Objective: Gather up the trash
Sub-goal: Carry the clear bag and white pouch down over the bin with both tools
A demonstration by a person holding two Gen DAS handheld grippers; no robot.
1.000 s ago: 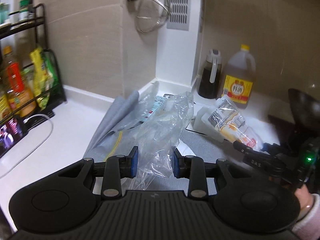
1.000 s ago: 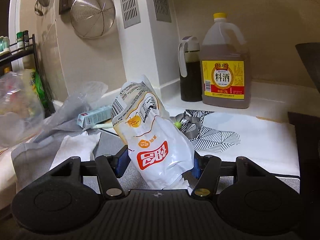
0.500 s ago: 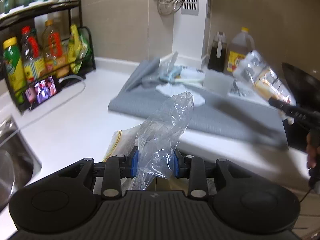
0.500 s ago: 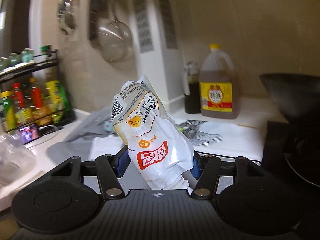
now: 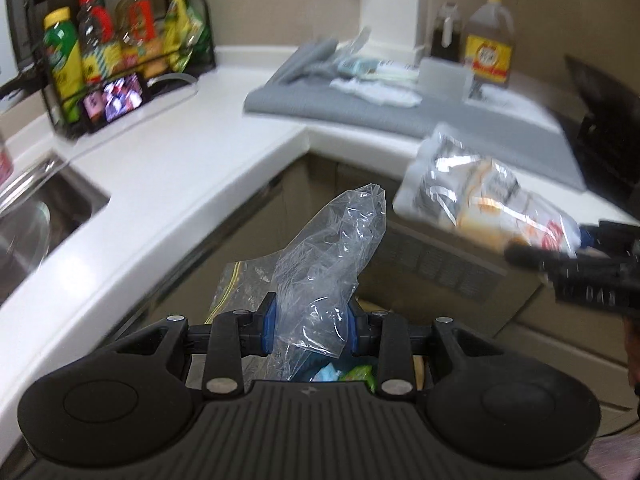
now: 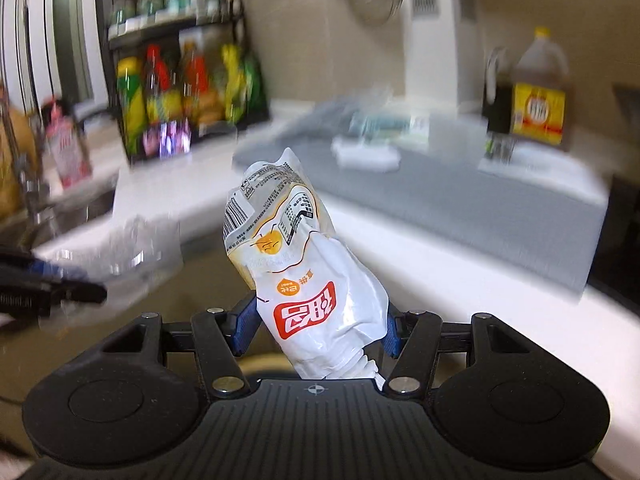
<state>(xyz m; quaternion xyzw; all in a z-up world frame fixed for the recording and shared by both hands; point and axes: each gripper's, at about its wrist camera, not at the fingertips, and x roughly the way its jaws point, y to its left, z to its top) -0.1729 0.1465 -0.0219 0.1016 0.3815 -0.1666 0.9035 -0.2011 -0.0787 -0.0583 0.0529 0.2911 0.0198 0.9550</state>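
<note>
My left gripper point(image 5: 310, 328) is shut on a crumpled clear plastic bag point(image 5: 328, 264) and holds it off the counter, in front of the cabinet corner. Below it, coloured scraps point(image 5: 348, 374) show in what seems to be a bin. My right gripper point(image 6: 316, 328) is shut on a white snack wrapper with red print point(image 6: 304, 276). In the left wrist view the wrapper point(image 5: 484, 200) and the right gripper point(image 5: 576, 252) are at the right, past the counter edge. In the right wrist view the left gripper point(image 6: 60, 284) with its bag point(image 6: 132, 256) is at the left.
A white L-shaped counter point(image 5: 168, 184) has a sink point(image 5: 36, 224) at left and a black rack of bottles point(image 5: 120, 52) behind. A grey mat point(image 5: 400, 116) with papers and small items lies at the back. An oil jug point(image 5: 490, 50) stands by the wall, a dark stove point(image 5: 600, 128) at right.
Both grippers have pulled back from the grey mat, off the counter and downward, each still holding its trash. The counter edge and cabinet fronts have come into view.
</note>
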